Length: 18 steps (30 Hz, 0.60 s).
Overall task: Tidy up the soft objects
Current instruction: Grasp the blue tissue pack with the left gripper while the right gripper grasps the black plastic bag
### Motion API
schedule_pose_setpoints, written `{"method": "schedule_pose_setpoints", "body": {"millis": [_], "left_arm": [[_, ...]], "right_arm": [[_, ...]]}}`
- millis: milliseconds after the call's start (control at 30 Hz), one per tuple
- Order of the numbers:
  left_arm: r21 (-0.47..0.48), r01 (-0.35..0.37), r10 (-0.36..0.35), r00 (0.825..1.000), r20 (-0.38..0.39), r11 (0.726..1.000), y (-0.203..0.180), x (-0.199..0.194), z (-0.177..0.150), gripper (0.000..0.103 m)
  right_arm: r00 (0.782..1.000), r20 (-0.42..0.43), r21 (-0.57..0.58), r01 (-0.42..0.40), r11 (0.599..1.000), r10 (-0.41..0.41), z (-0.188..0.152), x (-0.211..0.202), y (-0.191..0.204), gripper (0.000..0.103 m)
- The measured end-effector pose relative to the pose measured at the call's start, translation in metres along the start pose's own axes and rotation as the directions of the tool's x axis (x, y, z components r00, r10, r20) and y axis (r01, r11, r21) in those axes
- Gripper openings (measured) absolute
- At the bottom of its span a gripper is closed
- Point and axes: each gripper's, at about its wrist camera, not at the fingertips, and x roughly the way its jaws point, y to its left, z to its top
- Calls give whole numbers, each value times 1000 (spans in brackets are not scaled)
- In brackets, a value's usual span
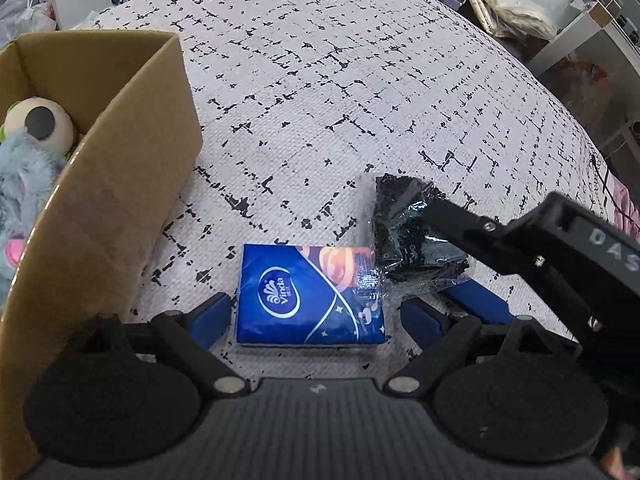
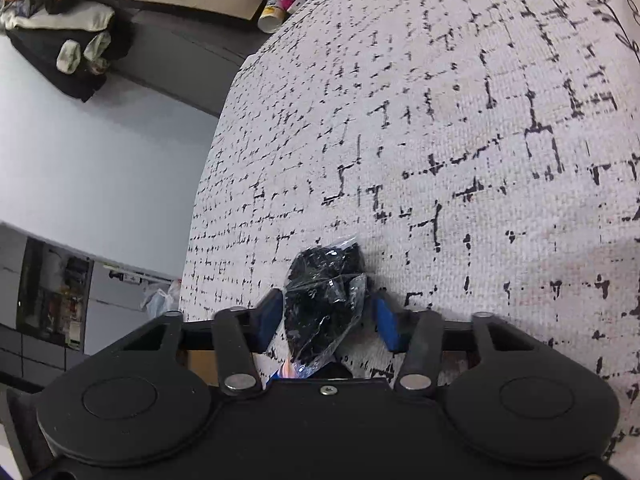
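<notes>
Across the whole of both views I see the white bedspread (image 1: 360, 92) with its broken black grid. Next in size is the cardboard box (image 1: 104, 184) at my left, open at the top, with a grey plush toy (image 1: 24, 184) and a round-eyed one (image 1: 40, 122) inside. Just beside the box's near corner lies the blue tissue pack (image 1: 310, 294), flat on the cover, its long axis running from me toward the far side of the bed, logo face up. My left gripper (image 1: 316, 316) stands wide around it, one blue pad on each long side, neither clearly touching. At the pack's far right corner, overlapping it, is the black item in a clear plastic bag (image 2: 326, 304), crumpled, its length angled away from me and slightly right in the right wrist view. My right gripper (image 2: 326, 322) is narrowed around the bag; I cannot tell whether the pads press on it.
</notes>
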Motion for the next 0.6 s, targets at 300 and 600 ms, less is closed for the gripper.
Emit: {"method": "schedule_pose_setpoints", "body": {"millis": [300, 600], "left_arm": [[-12, 2, -2, 1000, 4, 1000, 3, -4, 2, 71], [-16, 40, -39, 999, 26, 999, 3, -26, -3, 71]], "right_arm": [[998, 24, -69, 54, 996, -52, -3, -9, 11, 22], [990, 118, -80, 85, 993, -75, 1, -43, 22, 22]]}}
